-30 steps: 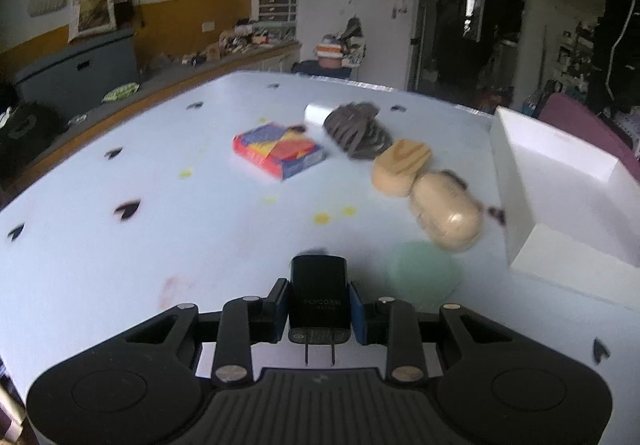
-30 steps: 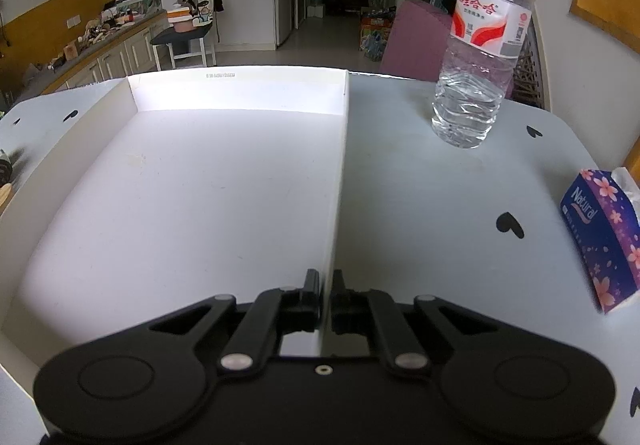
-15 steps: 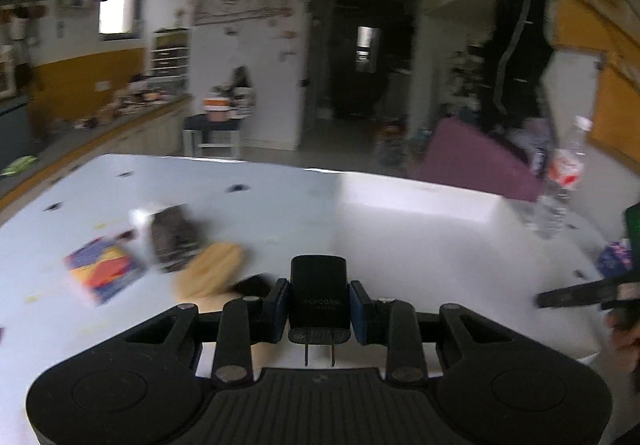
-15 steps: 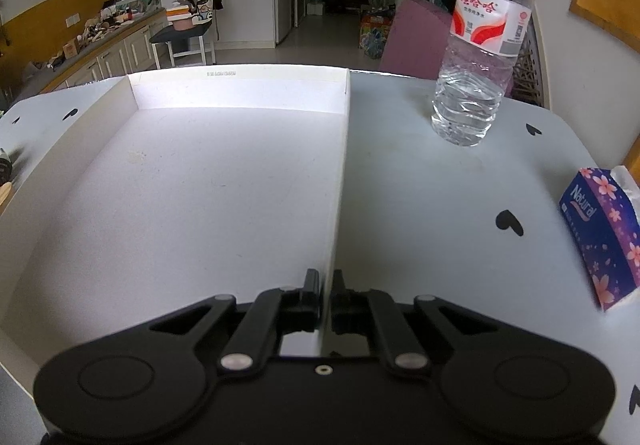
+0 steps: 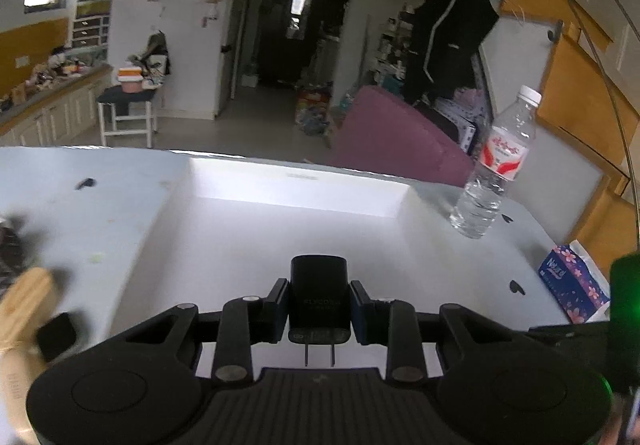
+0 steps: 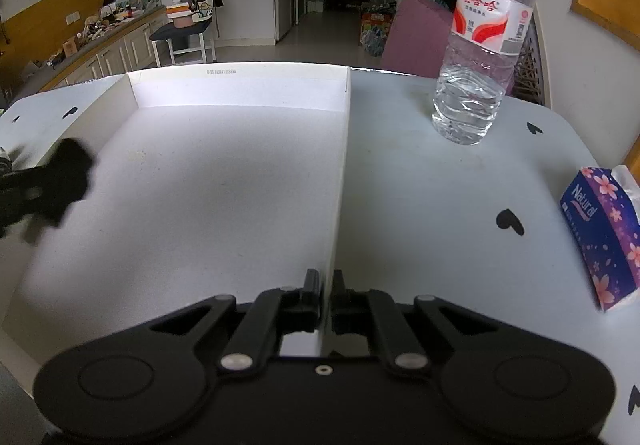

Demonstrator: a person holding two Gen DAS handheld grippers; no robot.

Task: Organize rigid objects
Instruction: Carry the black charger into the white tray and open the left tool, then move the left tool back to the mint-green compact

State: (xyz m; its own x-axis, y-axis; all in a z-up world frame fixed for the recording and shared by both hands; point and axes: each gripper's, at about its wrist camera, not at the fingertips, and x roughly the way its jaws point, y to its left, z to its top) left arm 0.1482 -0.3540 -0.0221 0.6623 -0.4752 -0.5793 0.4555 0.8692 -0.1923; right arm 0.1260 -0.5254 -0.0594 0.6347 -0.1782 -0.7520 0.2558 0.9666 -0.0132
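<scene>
Left gripper (image 5: 319, 303) is clamped on the small black plug-in charger (image 5: 319, 299), prongs pointing back at the camera, held above the near part of the shallow white cardboard tray (image 5: 296, 197). Right gripper (image 6: 327, 295) is pinched shut on the tray's right wall, steadying it. Judgement: lower the charger until it sits flat on the tray floor before letting go, well inside the walls, leaving room for more items. Far right, clear plastic water bottle (image 6: 478, 57) stands outside the tray; avoid it.

soft daylight, dim doorway, blurred left edges, fisheye warp
</scene>
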